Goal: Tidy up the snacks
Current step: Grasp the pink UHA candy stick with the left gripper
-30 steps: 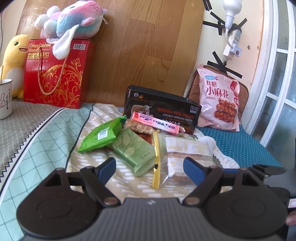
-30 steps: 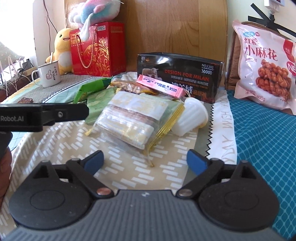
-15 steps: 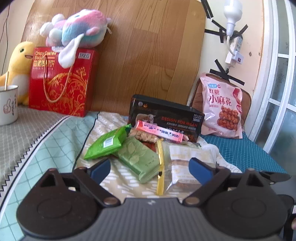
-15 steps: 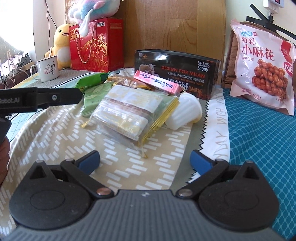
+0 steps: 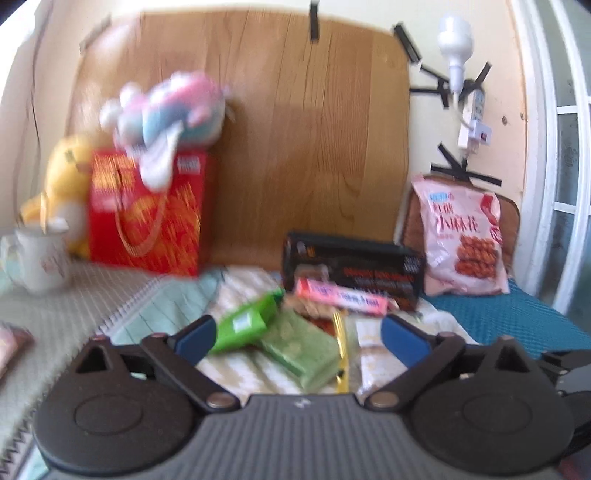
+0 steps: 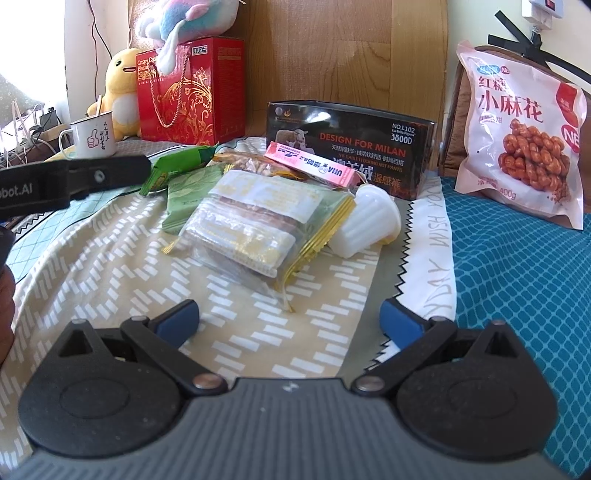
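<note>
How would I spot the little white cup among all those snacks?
Find the black box standing in front of the wooden board. Just in front of its right end, on the patterned cloth, the white cup lies on its side beside a clear zip bag. It is the only ridged, hard plastic piece there; everything around it is a flat wrapper.

Perhaps six snacks (image 6: 243,225), two boxes (image 6: 351,147)

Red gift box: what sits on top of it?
A pastel plush toy lies on the red gift box, one limb drooping over its front. The box's top is hidden beneath it.
</note>
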A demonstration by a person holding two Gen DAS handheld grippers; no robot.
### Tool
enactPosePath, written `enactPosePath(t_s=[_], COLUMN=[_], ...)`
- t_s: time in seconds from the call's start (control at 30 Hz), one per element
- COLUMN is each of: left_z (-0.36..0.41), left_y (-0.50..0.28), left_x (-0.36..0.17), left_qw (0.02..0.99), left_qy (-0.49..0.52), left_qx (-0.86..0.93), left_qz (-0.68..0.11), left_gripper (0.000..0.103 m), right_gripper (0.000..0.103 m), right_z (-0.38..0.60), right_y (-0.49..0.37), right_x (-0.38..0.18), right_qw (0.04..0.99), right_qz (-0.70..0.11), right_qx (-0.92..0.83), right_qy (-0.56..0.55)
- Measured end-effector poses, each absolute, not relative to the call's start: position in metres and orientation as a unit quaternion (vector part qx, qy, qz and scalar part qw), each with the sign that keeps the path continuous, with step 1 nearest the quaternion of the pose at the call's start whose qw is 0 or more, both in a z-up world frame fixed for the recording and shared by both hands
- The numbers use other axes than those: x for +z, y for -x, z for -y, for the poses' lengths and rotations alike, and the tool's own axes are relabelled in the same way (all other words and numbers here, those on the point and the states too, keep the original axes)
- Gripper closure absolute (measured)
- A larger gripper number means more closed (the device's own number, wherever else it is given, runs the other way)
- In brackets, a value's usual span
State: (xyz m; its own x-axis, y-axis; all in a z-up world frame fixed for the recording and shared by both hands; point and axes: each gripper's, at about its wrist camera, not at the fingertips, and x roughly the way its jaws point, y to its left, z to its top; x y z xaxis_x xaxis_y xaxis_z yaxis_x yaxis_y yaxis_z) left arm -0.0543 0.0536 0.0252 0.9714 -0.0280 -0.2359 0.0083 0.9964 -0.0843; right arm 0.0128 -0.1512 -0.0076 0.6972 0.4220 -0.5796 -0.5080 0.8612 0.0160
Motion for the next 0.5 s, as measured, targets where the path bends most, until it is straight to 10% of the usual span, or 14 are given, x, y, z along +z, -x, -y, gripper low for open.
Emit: enactPosePath(t_s=[0.2,0.5], left_z=[-0.037,-0.070], left_y=[0.070,0.039], left_x=[0.028,0.033], left_qw=[0.998,0.976], left_qy=[-0.008,0.085], left_qx=[0.006,-0.054], left_qz=[-0.069,-0.192], left_gripper=[0.000,0.005], right_gripper=[0.000,0.003], right_z=[0.150,0.157], right_y=[-0.012,-0.010], right_x=[-0.008,0.000], right_qw=[0.919,0.913], right_qz=[-0.295,-0.279], right_qx=[0.252,0.266], right_qy=[0.074,0.131])
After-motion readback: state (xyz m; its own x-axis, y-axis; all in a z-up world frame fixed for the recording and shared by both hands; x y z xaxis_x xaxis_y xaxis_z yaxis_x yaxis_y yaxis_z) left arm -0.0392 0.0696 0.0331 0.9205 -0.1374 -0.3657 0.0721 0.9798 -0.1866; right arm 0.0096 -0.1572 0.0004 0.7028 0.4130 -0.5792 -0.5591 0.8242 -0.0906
